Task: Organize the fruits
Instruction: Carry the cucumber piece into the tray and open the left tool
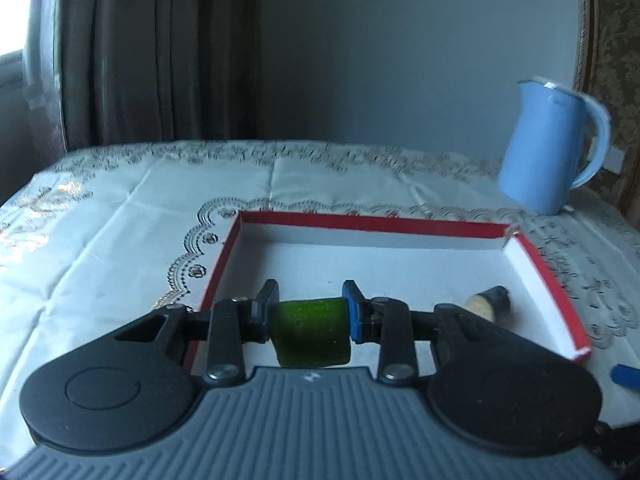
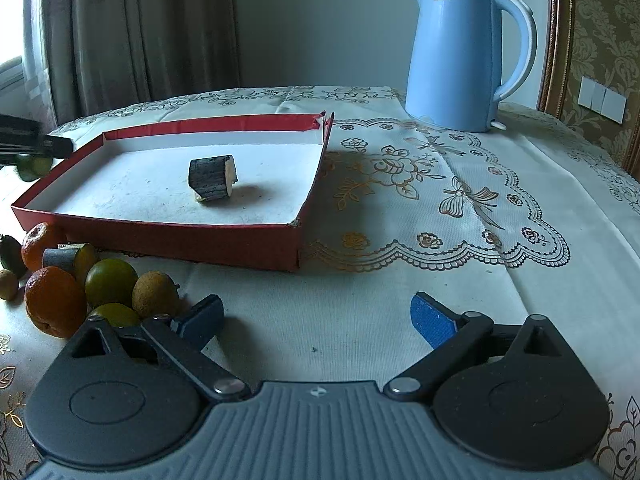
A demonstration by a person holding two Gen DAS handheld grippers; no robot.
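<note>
My left gripper (image 1: 310, 300) is shut on a green fruit chunk (image 1: 310, 330) and holds it over the near left part of a shallow red box (image 1: 372, 222) with a white floor. A dark-skinned cane piece (image 1: 486, 300) lies inside the box. In the right wrist view that cane piece (image 2: 212, 178) sits mid-box, and the green chunk (image 2: 34, 166) hangs at the box's left rim (image 2: 60, 168). My right gripper (image 2: 316, 320) stands open and holds nothing, low over the cloth in front of the box. Left of it lie oranges (image 2: 54, 300), a green citrus (image 2: 110, 282), a brownish fruit (image 2: 154, 294) and another cane piece (image 2: 68, 258).
A blue electric kettle (image 2: 464, 56) stands at the back right of the table, beyond the box. The table wears an embroidered cream cloth (image 2: 420, 200). Curtains (image 2: 132, 32) hang behind at the left, and a patterned wall with switches (image 2: 602, 100) is at the right.
</note>
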